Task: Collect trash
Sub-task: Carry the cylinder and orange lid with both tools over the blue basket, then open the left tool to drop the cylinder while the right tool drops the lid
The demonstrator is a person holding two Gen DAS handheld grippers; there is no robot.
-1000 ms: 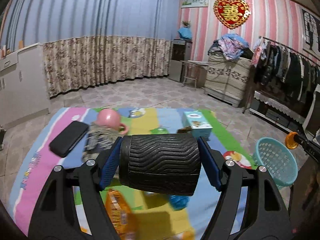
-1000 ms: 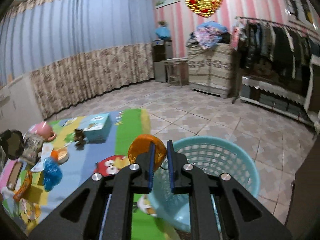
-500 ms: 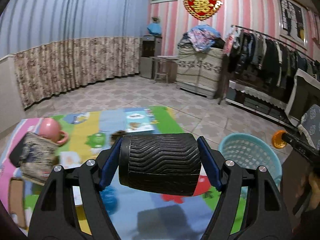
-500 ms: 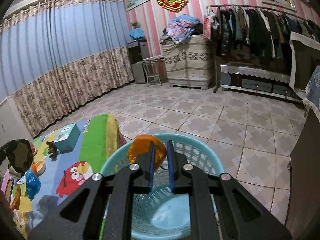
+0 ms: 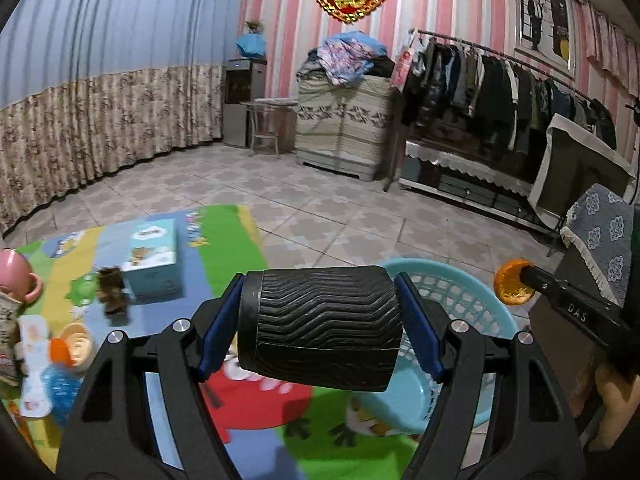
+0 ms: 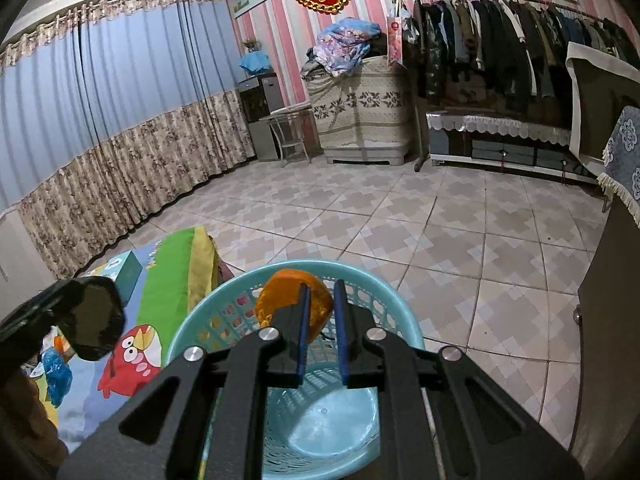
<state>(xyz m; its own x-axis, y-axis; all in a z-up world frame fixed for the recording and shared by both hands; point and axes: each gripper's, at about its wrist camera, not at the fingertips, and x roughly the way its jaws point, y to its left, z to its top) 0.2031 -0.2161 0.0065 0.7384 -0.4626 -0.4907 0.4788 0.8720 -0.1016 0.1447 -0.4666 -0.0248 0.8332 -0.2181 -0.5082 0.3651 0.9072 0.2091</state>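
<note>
Right wrist: tiled floor (image 6: 400, 232), play mat (image 6: 172, 264), perhaps foam.

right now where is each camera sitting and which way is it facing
Left wrist: on the left gripper, facing across the cartoon play mat toward the pink striped wall; its blue-padded fingers clamp a ribbed black cylinder.
Right wrist: on the right gripper, angled down over the light blue plastic basket; its fingers pinch an orange crinkly wrapper.
Shared: basket, wrapper, mat, teal tissue box, and each view shows the other gripper.
</note>
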